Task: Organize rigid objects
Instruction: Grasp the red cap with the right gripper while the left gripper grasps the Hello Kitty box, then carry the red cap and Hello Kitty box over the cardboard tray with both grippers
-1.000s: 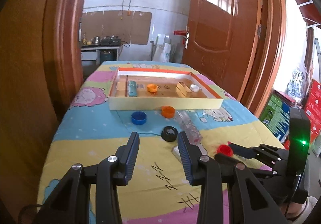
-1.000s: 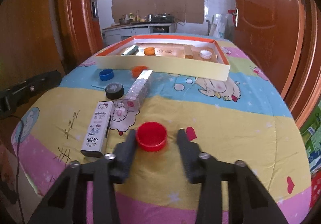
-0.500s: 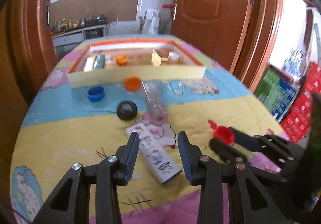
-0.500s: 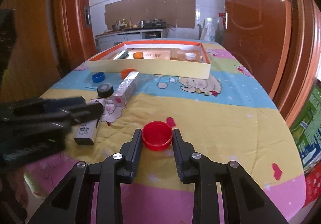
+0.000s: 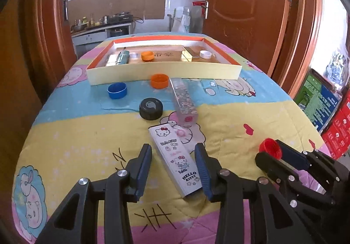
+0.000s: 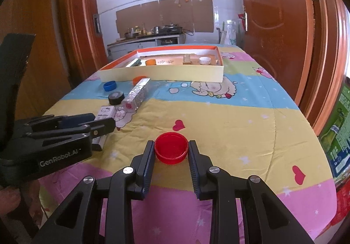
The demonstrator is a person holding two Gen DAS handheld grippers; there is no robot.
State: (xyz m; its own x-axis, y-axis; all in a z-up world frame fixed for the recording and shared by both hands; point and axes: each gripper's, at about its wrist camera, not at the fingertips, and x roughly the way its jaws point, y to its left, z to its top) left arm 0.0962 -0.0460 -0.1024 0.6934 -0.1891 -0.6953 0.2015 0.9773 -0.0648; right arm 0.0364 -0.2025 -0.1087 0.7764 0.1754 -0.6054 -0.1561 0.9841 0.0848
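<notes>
A white Hello Kitty box (image 5: 177, 161) lies flat on the cartoon cloth. My left gripper (image 5: 172, 147) straddles it. Its jaws are opening, with the box between them and the pads clear of its sides. My right gripper (image 6: 171, 144) is shut on a red cap (image 6: 171, 152), mouth up, near the front right of the table. The red cap (image 5: 270, 147) also shows in the left wrist view. At the back stands a cream tray (image 5: 164, 71) with an orange rim. It holds an orange cap (image 5: 147, 56), a white cap (image 5: 205, 54) and small boxes.
Loose in front of the tray lie a blue cap (image 5: 117, 90), an orange cap (image 5: 160, 81), a black cap (image 5: 151, 108) and a clear glitter box (image 5: 183, 101). Wooden doors flank the table. Printed cartons (image 5: 317, 101) stand on the floor at the right.
My left gripper has come forward and down until the Hello Kitty box lies between its fingers. The right fingers have closed in on the red cap and shifted slightly.
</notes>
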